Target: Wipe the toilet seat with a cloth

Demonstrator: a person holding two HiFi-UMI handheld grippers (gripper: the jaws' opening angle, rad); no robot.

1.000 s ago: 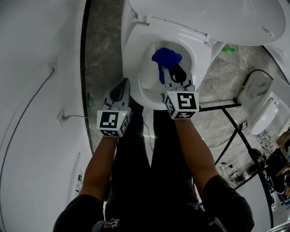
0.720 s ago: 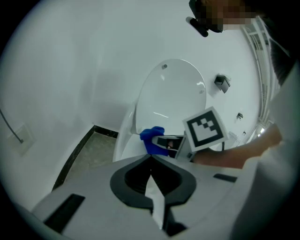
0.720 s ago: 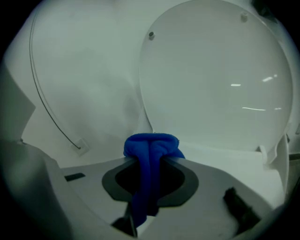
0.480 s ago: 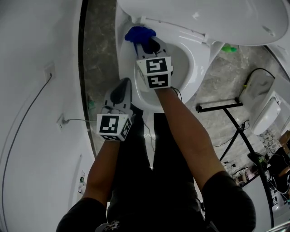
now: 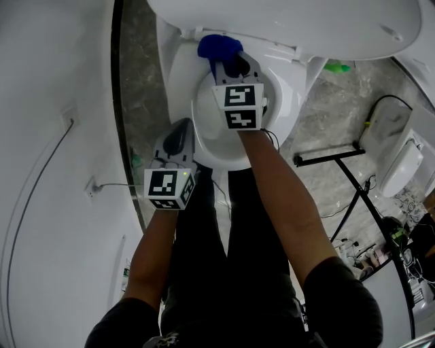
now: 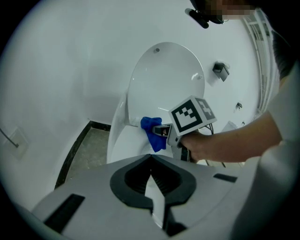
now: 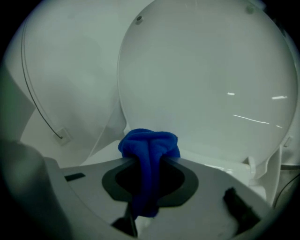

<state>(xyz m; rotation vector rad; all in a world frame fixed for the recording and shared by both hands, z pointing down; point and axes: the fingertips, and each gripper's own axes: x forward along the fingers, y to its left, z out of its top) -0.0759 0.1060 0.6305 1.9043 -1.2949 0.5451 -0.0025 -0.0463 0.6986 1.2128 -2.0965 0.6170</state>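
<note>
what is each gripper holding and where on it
The right gripper is shut on the cloth, pinching its bunched middle. The left gripper is shut and empty.

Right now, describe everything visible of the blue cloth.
The blue cloth is soft, plush-looking fabric, bunched into folds. The right gripper is clamped on its middle, a rounded wad bulging past the jaws and a tail hanging behind. It is at the rear of the toilet seat, beneath the raised lid.

Blue cloth: bunched, pinched in right gripper, folds hanging through the jaws. Sits at rear of white toilet seat, seat down.
</note>
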